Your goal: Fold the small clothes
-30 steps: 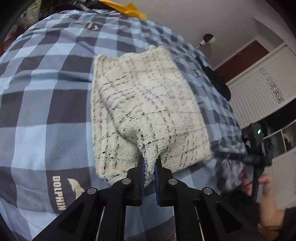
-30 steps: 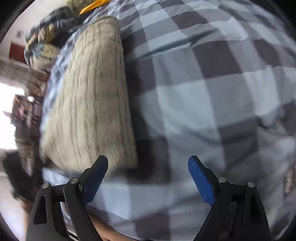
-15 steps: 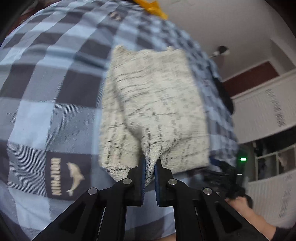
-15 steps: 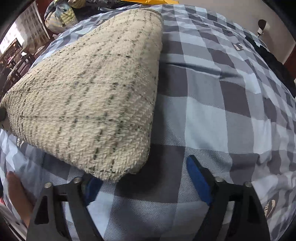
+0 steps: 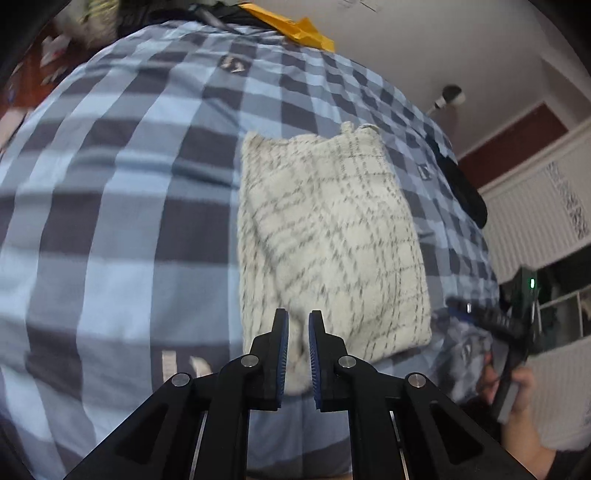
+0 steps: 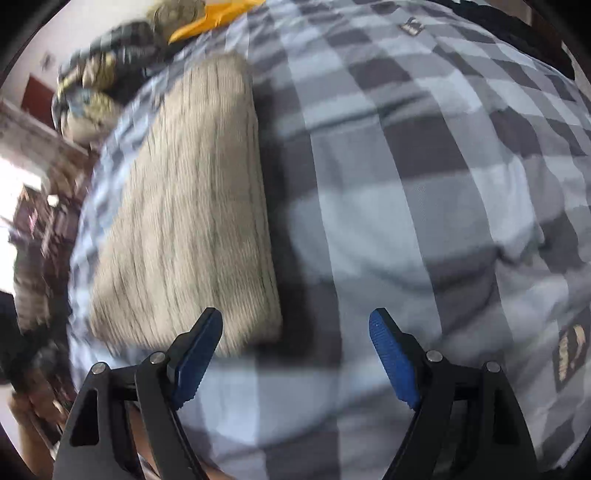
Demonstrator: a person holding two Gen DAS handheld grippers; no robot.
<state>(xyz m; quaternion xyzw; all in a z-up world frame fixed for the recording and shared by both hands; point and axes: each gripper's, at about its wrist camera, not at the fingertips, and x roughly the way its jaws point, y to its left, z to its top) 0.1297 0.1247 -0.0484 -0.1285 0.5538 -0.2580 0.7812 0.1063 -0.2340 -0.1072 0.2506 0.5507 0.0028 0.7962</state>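
Our left gripper (image 5: 298, 332) has its blue-padded fingers (image 5: 281, 343) parted by a narrow gap. The near edge of the cream knit cloth (image 5: 325, 236) shows in that gap, but we cannot tell whether the pads touch it; they do not look pressed shut on it. The cloth, cream with a thin dark windowpane check, lies folded into a rough rectangle on the blue-and-grey checked bedspread (image 5: 122, 206), stretching away from the fingers. Past its right edge we see our right hand (image 5: 517, 384) on the other tool's black handle. A yellow-orange item (image 5: 295, 27) sits at the far end of the bed, and a white panelled wardrobe (image 5: 543, 206) stands to the right.

Our right gripper (image 6: 295, 332) is spread wide, holding nothing, above the bedspread (image 6: 424, 184). Its left finger (image 6: 197, 354) overlaps the near corner of the folded cloth (image 6: 184, 206) in view; contact is unclear because of blur. The right finger sits over bare checked fabric. A printed logo patch (image 6: 570, 350) lies near the right edge, a bundle of patterned fabric (image 6: 88, 88) beyond the cloth.
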